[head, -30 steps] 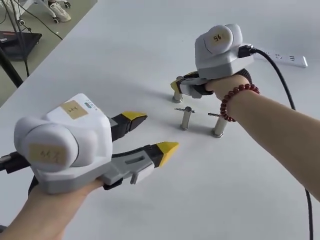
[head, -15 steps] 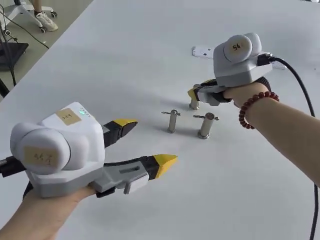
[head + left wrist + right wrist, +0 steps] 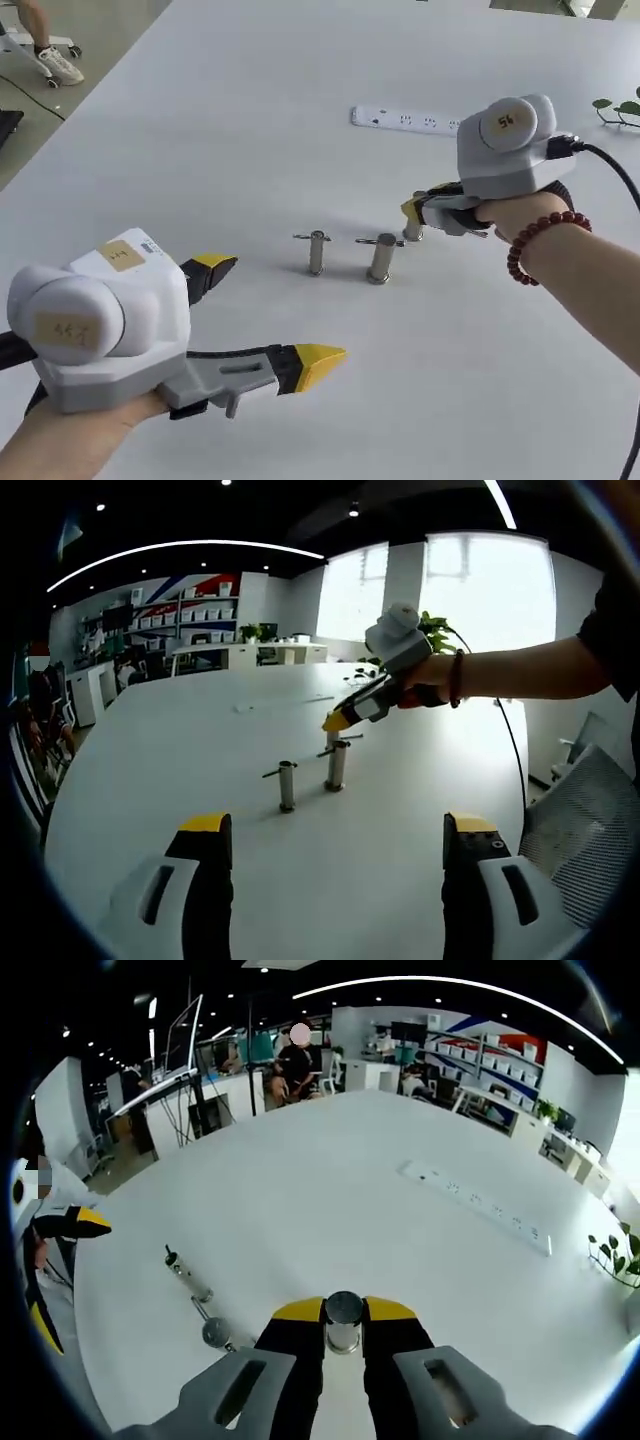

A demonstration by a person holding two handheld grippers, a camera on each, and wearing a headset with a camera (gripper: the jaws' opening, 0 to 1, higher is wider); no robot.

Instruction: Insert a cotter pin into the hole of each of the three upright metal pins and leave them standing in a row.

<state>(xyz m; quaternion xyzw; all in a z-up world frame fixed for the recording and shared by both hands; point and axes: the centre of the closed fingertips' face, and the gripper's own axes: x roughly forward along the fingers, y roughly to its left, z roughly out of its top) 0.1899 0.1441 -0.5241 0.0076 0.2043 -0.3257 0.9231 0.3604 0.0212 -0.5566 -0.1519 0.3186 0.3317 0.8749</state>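
Observation:
Two upright metal pins [image 3: 317, 252] [image 3: 381, 258] stand side by side mid-table, each with a cotter pin through its top. They also show in the left gripper view [image 3: 287, 785] [image 3: 336, 764]. A third metal pin [image 3: 413, 229] [image 3: 344, 1322] stands just behind and right of them, with my right gripper [image 3: 414, 210] [image 3: 344, 1312] shut on its upper part. The jaws hide its hole. My left gripper [image 3: 268, 312] [image 3: 337, 825] is open, holds nothing, and hovers well short of the pins.
A white power strip [image 3: 410, 121] [image 3: 475, 1205] lies on the table beyond the pins. A small plant [image 3: 620, 105] sits at the far right edge. The right gripper's black cable [image 3: 610, 170] trails off to the right. People and desks stand past the table.
My right gripper has moved the third pin rightward, from left of the other two to their right. The head camera has shifted. The left gripper stays open.

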